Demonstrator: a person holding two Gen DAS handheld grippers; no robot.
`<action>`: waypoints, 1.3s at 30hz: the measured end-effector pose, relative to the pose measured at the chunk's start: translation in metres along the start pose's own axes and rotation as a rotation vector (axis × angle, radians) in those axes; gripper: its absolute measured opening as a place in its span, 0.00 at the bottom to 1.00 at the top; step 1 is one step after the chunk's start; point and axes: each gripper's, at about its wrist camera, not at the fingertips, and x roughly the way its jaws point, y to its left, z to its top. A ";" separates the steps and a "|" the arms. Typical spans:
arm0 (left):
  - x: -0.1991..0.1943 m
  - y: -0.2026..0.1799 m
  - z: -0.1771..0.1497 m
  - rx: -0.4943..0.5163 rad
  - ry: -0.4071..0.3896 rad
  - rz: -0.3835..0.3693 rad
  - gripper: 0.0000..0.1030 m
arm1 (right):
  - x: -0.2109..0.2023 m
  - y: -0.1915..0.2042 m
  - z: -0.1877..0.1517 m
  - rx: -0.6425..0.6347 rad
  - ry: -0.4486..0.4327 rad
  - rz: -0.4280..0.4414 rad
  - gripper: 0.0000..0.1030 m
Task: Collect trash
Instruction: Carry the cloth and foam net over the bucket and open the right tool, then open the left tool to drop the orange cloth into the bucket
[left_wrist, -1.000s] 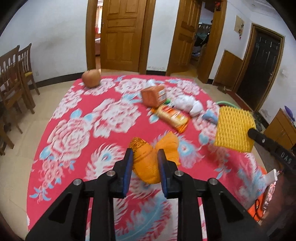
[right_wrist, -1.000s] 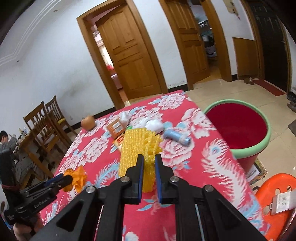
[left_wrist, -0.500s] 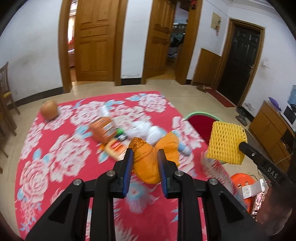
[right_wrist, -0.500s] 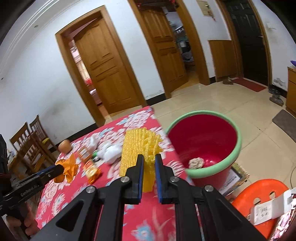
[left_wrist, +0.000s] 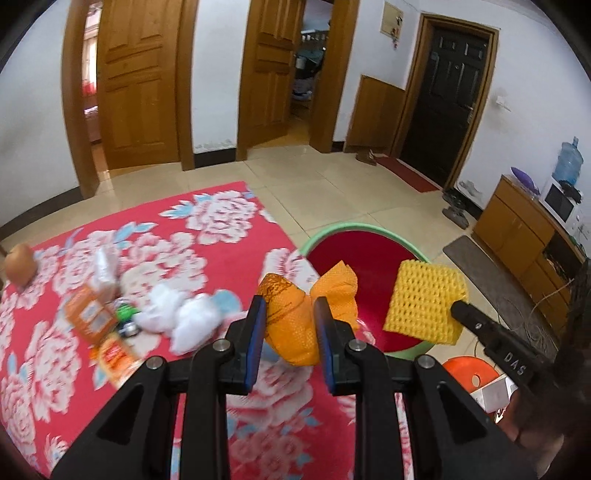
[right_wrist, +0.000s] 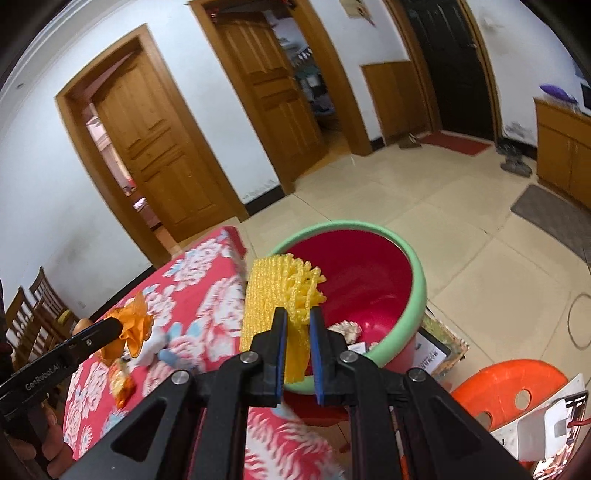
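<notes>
My left gripper (left_wrist: 289, 308) is shut on a crumpled orange net wrapper (left_wrist: 295, 326), held at the table's right edge beside the bin. My right gripper (right_wrist: 297, 318) is shut on a yellow foam fruit net (right_wrist: 271, 295), which hangs over the near rim of the red bin with a green rim (right_wrist: 419, 277). In the left wrist view the yellow net (left_wrist: 424, 302) shows in front of the bin (left_wrist: 314, 236). A crumpled wad (right_wrist: 345, 328) lies inside the bin. In the right wrist view the orange wrapper (right_wrist: 135, 325) shows at the left.
On the red floral tablecloth (left_wrist: 207, 236) lie white crumpled tissue (left_wrist: 177, 317), an orange carton (left_wrist: 86, 310), an orange snack packet (left_wrist: 116, 356) and a round fruit (left_wrist: 20, 260). An orange plastic stool (right_wrist: 517, 384) stands right of the bin. Wooden chairs (right_wrist: 26, 314) stand far left.
Both grippers have swung right from over the table toward the bin, still holding their wrappers. The bin now lies right behind the yellow net.
</notes>
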 end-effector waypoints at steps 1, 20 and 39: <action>0.006 -0.004 0.001 0.005 0.006 -0.005 0.26 | 0.004 -0.004 0.001 0.010 0.006 -0.004 0.14; 0.075 -0.040 0.013 0.061 0.061 -0.042 0.26 | 0.023 -0.039 0.004 0.068 0.024 -0.076 0.39; 0.071 -0.048 0.019 0.076 0.042 -0.043 0.60 | -0.009 -0.038 0.005 0.101 -0.034 -0.062 0.61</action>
